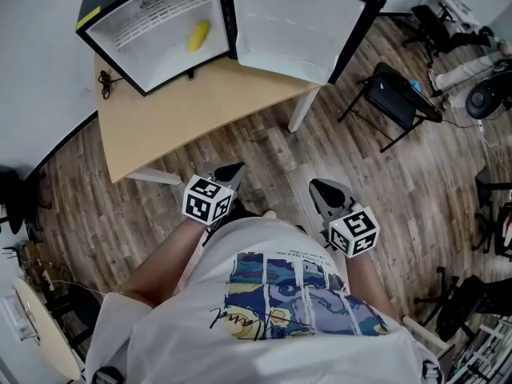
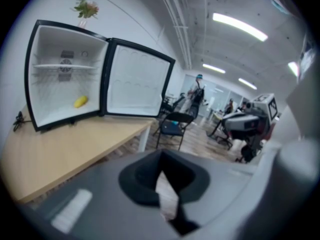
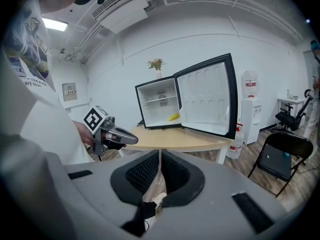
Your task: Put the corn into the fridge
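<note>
The yellow corn (image 1: 198, 35) lies inside the small black fridge (image 1: 112, 10), whose door (image 1: 300, 26) stands wide open on the wooden table (image 1: 160, 118). In the left gripper view the corn (image 2: 80, 101) rests on the fridge floor, and in the right gripper view the corn (image 3: 173, 117) shows there too. Both grippers hang in front of the person's body, well short of the table. My left gripper (image 1: 234, 170) is shut and empty. My right gripper (image 1: 318, 186) is also shut with nothing in it.
A black folding chair (image 1: 396, 94) stands on the wood floor right of the table. A cable (image 1: 104, 82) lies at the table's left edge. Office chairs and gear (image 1: 480, 94) crowd the far right. A water dispenser (image 3: 249, 109) stands beyond the fridge door.
</note>
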